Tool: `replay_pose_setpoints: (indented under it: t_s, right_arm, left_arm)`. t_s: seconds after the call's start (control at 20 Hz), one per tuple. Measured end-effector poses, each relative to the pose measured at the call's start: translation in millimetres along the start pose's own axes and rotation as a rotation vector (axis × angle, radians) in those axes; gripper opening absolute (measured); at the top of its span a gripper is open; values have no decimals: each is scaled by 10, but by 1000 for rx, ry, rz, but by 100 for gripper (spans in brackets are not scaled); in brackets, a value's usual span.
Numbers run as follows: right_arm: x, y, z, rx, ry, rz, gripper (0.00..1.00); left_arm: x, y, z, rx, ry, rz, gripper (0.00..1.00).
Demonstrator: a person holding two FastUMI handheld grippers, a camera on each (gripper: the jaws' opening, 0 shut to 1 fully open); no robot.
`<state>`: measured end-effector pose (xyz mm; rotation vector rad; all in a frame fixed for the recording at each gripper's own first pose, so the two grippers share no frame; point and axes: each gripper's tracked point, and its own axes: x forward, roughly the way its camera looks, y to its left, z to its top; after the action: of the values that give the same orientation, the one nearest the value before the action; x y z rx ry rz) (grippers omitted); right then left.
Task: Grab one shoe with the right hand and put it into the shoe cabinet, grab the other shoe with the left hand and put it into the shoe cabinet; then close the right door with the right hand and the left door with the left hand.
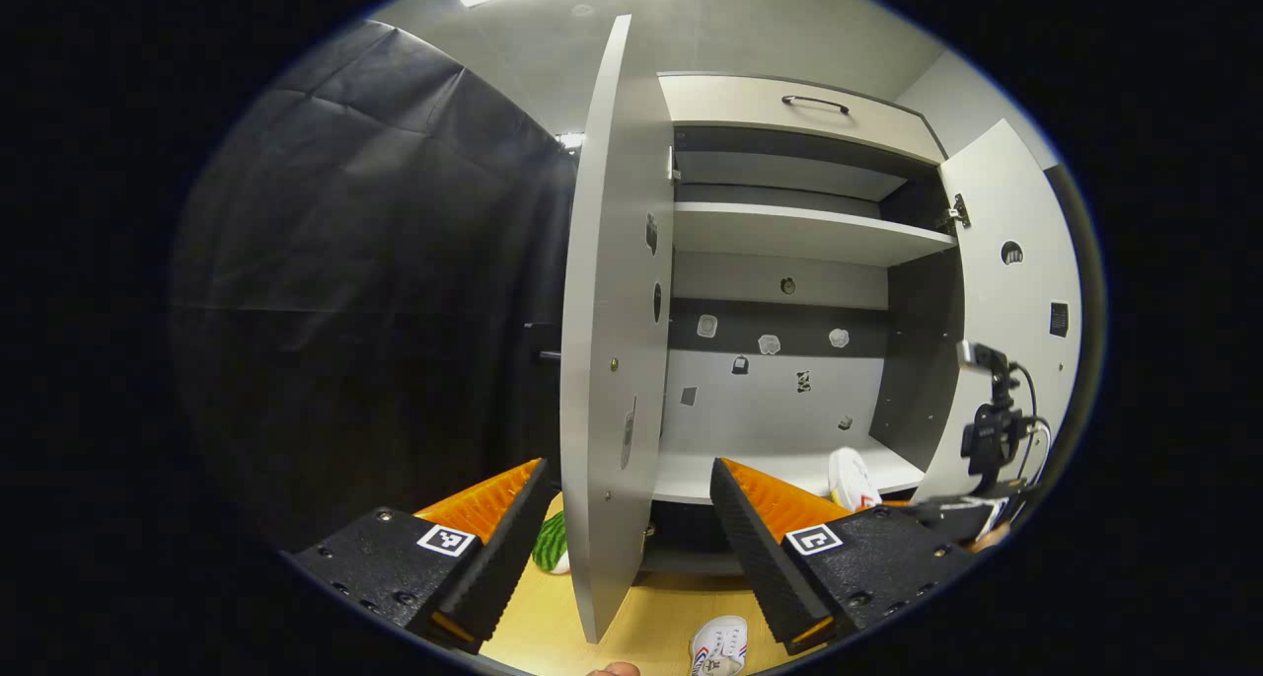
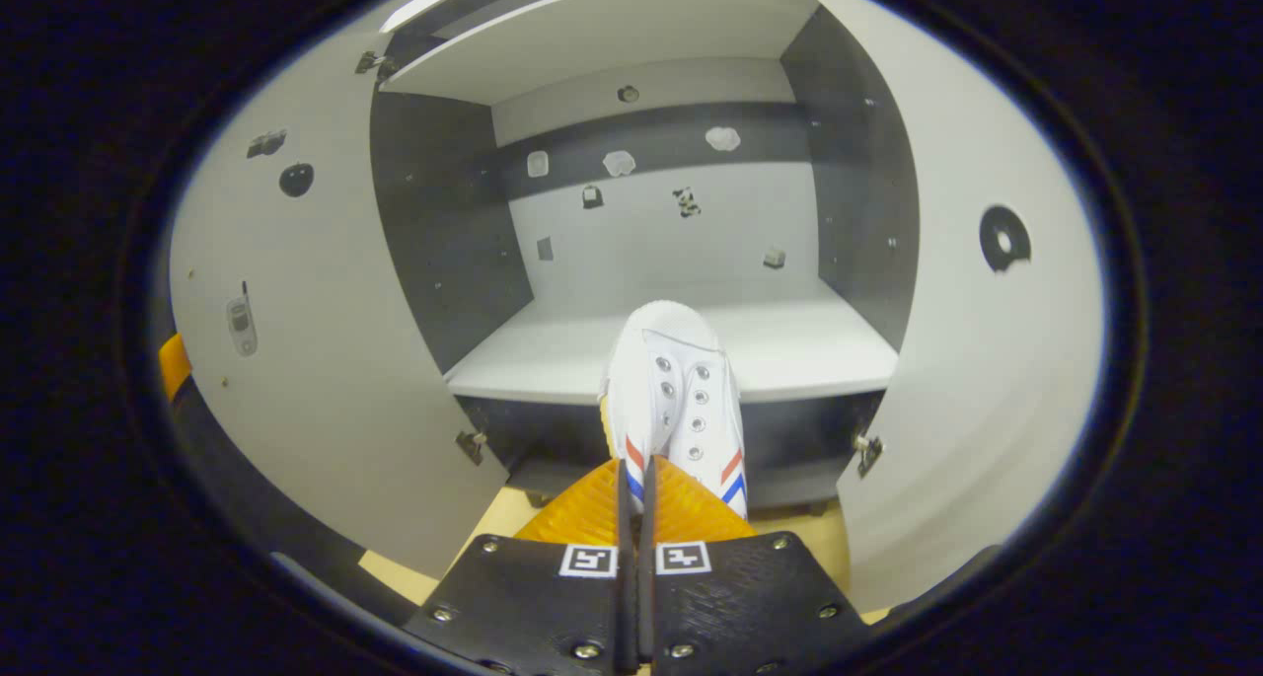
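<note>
White canvas with red and blue stripes marks the shoe (image 2: 676,400) pinched at its heel end by the right claw (image 2: 637,503), fingers nearly closed on it, toe pointing into the shoe cabinet (image 2: 671,345) so it can slide straight onto the lower shelf. That shelf looks otherwise bare; the toe is just over its front edge. Both doors stand wide, the left door (image 1: 612,340) edge-on before the left claw (image 1: 631,518), which is spread open and holds nothing, probably waiting its turn. A second shoe (image 1: 718,646) lies on the wooden floor (image 1: 651,617) below, not yet picked up.
</note>
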<state>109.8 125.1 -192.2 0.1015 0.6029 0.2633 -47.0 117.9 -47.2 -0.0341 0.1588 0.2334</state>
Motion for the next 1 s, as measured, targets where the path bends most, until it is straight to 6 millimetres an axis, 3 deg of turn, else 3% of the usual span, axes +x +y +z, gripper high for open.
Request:
replay_pose_setpoints:
  t_s: [0.05, 0.1, 0.15, 0.25, 0.5, 0.65, 1.0]
  right_arm:
    - [99, -37, 159, 2, -24, -10, 0]
    - [-90, -80, 258, 2, -41, -20, 0]
    - [-55, -136, 393, 1, -57, -33, 0]
    - [158, -283, 626, -14, -54, -70, 0]
    - [857, -555, 916, -43, -51, -144, 0]
    - [1172, -662, 935, -46, -21, -166, 0]
    - [1470, -684, 719, -3, 63, -153, 0]
  left_arm:
    - [-3, 8, -7, 4, 2, 2, 99]
    - [-13, 13, -11, 9, 3, 3, 98]
    - [-17, 14, -2, 13, 3, 4, 99]
    - [-29, 24, 0, 12, 1, 7, 99]
    - [-78, 117, -95, 24, 32, 44, 98]
    - [-119, 185, -161, 28, 53, 68, 99]
    - [-203, 279, -229, 31, 77, 106, 99]
